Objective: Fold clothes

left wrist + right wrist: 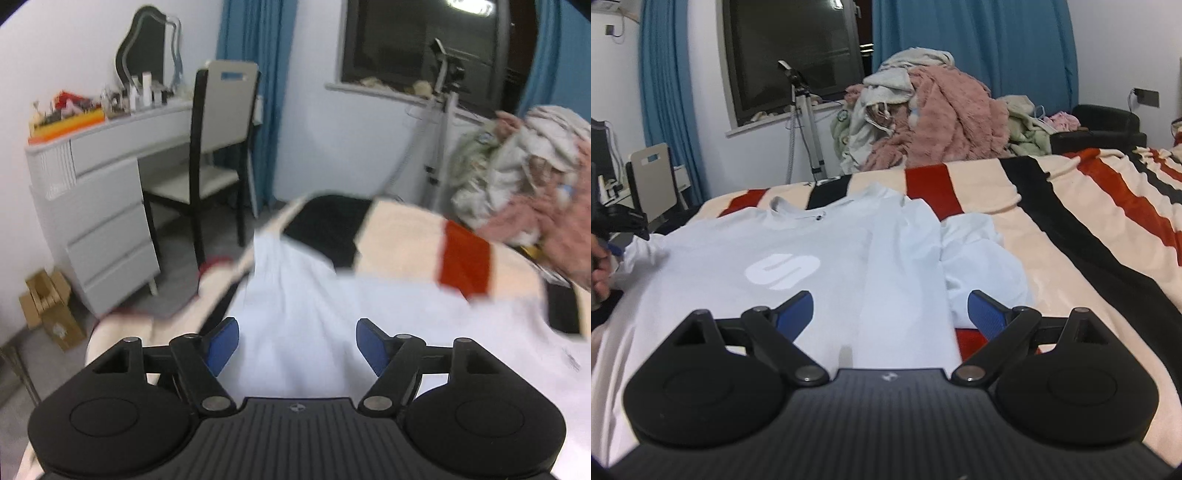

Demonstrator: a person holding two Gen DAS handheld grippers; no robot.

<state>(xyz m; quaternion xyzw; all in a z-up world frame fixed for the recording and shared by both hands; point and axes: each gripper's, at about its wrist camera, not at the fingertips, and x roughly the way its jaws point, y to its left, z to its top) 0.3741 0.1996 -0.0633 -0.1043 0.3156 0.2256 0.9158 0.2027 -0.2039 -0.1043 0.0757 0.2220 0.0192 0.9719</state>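
Observation:
A white T-shirt (812,266) with a pale logo lies flat, chest up, on the striped bed (1071,229), collar at the far side; its right sleeve is bunched at the side (979,258). My right gripper (890,314) is open and empty, low over the shirt's lower right part. In the left wrist view the shirt (295,314) fills the foreground, blurred. My left gripper (297,345) is open over the white cloth, near the bed's left edge. It also shows at the far left of the right wrist view (617,221), by the shirt's left sleeve.
A heap of pink and grey clothes (934,118) sits at the bed's far side. A tripod (805,122) stands by the window. A grey dresser (103,192) and a chair (218,147) stand left of the bed. A cardboard box (48,310) is on the floor.

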